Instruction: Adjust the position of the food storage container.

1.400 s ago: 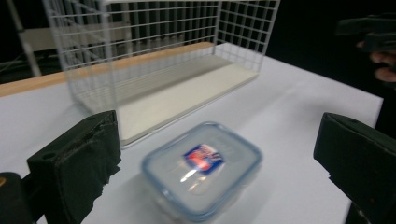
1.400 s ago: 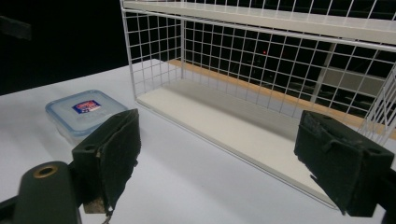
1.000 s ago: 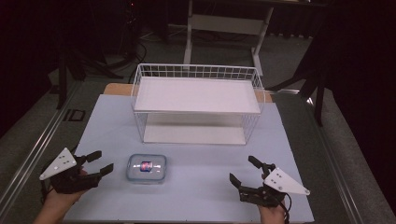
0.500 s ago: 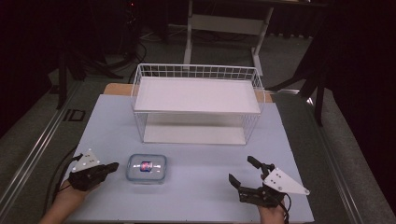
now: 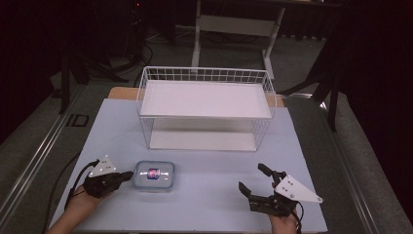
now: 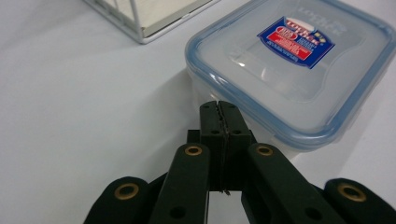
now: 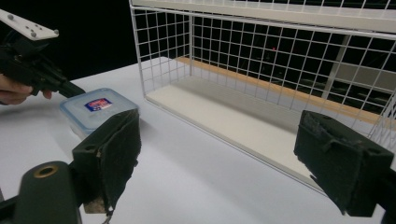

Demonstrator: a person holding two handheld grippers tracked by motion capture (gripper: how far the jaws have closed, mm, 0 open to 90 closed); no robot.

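Tabletop (image 5: 204, 170), left hand-held gripper (image 5: 127, 175) low beside container (image 5: 154, 175)

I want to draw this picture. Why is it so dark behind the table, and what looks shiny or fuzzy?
High view: lit table, dark room behind. Left gripper view: glare on the box lid, tool blurry below. Right gripper view: near pads soft.

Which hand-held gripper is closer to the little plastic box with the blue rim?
The left hand-held gripper, shut, with its tips right at the box. The right hand-held gripper sits open, well off to the box's other side.
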